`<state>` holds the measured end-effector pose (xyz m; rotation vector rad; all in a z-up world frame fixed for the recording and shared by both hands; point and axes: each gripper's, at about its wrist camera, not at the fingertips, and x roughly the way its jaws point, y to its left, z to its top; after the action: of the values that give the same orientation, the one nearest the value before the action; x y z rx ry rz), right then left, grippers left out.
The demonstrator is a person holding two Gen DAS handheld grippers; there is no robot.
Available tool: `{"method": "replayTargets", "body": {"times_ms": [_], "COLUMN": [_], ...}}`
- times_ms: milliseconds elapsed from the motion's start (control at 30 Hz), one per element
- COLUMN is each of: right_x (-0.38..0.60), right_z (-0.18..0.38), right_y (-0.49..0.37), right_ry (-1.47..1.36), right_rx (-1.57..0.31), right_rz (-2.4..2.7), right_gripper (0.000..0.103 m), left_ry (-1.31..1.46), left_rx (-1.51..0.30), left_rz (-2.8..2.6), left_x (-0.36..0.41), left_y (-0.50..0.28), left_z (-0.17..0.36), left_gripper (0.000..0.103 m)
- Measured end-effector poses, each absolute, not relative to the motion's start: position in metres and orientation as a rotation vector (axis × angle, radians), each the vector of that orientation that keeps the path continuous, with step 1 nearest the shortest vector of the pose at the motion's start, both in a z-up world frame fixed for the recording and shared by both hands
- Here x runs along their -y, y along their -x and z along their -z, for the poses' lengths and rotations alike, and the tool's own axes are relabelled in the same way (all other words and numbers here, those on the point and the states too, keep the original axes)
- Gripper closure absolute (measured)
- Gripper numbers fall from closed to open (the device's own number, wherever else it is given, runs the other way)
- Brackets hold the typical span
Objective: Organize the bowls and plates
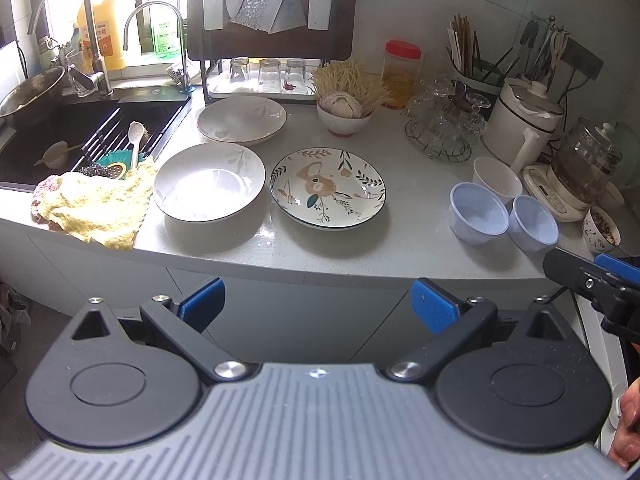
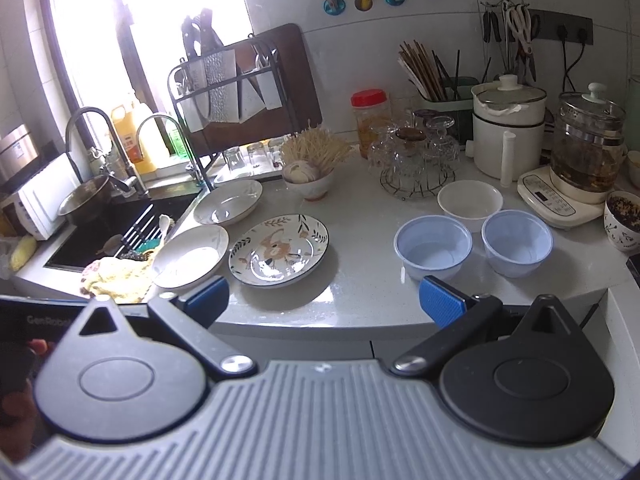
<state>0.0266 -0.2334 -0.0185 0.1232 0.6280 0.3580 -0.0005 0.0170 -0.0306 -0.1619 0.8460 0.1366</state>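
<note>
Both claws are wide open and hold nothing. The left gripper (image 1: 318, 306) hangs in front of the counter (image 1: 360, 240) edge, facing the plates; the right gripper (image 2: 324, 300) hangs at the same edge further right, near the bowls. Neither touches anything yet.

Three plates lie apart on the counter: a floral plate (image 1: 328, 188) in the middle, a white plate (image 1: 209, 182) just beside it on the sink side, and a second white plate (image 1: 241, 119) behind. To the right stand two blue bowls (image 2: 433, 247) (image 2: 517, 242) with a white bowl (image 2: 470, 201) behind them, all three close together.

Nothing is stacked, so the task looks to be at its start. A good first move, I think, is to take one plate by its rim, with one finger under the edge and one on top, and lift it level. The glaze looks smooth, so a shallow grip may slip. The yellow cloth (image 1: 96, 208) touches the near white plate, and it could drag along.
</note>
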Motion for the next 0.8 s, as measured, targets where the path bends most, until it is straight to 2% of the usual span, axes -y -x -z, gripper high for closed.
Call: {"method": "replayTargets", "body": {"times_ms": [800], "right_x": [0.202], "right_z": [0.016], "right_y": [-0.034], "right_ry": [-0.11], "right_rx": [-0.596], "right_rz": [-0.279], "right_gripper": [0.0], "left_ry": [0.113], "left_rx": [-0.827], "left_rz": [-0.054], "left_x": [-0.039], "left_y": [-0.029], "left_z": [0.026], "left_gripper": [0.002]}}
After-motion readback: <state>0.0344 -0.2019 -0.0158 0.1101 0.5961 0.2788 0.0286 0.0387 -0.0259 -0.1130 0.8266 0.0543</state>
